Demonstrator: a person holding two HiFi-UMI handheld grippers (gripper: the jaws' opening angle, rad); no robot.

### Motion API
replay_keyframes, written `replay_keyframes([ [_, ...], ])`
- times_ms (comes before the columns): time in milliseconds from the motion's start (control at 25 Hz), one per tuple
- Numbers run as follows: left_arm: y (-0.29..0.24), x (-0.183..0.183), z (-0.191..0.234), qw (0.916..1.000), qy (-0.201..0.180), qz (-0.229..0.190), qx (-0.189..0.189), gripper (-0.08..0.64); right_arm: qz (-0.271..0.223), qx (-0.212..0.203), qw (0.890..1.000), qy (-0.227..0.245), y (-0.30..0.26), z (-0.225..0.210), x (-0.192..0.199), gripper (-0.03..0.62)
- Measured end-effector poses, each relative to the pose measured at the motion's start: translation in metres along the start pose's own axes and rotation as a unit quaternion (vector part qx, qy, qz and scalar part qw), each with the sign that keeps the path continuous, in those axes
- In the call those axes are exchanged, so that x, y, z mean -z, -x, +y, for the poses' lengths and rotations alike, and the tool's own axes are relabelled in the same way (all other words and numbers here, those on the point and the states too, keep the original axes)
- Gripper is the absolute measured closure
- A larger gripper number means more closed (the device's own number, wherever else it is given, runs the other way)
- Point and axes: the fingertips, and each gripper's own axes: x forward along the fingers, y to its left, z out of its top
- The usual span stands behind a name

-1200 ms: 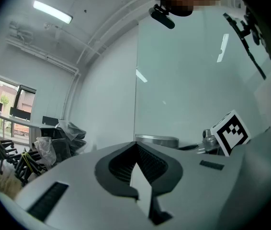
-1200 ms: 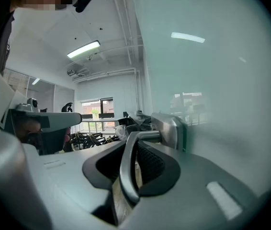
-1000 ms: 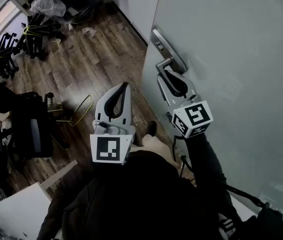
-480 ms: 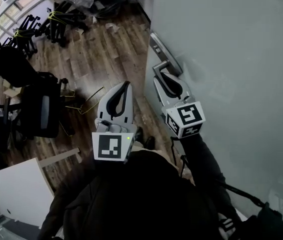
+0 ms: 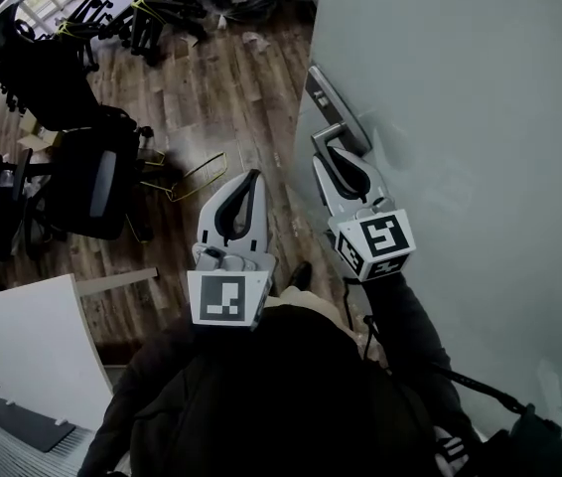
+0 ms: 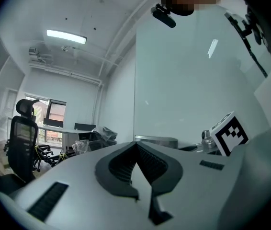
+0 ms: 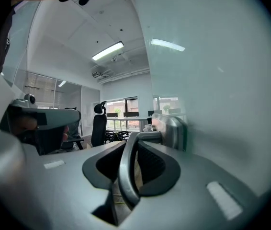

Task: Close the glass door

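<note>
Pinching door handle [image 7: 127, 176] between right gripper [image 5: 329, 157] jaws; left gripper [image 6: 135, 146] jaws pressed together.

Dim, cool head view. Gripper views darken and bend at edges; ceiling light [image 7: 107, 51] reflects in the glass door [image 7: 212, 80].

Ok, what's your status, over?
Right gripper shut on curved silver metal door handle. Left gripper shut, empty. Frosted glass door open. Nothing seen blocking it.

left tool [image 5: 252, 176], right tool [image 5: 320, 153]: grey | marker cubes [image 5: 374, 243] white | sleeves [image 5: 412, 338] black
</note>
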Motion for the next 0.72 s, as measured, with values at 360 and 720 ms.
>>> replay_keyframes([
  [360,0.105,0.025,0.058,0.9998,0.017,-0.004,0.01,0.563,-0.012,-0.012,1.0,0.016,0.007,0.122,0.017,0.525],
  [720,0.129,0.007,0.035,0.9985,0.001,0.007,-0.054,0.563,-0.004,-0.066,0.998,0.014,0.016,0.128,0.006,0.523],
])
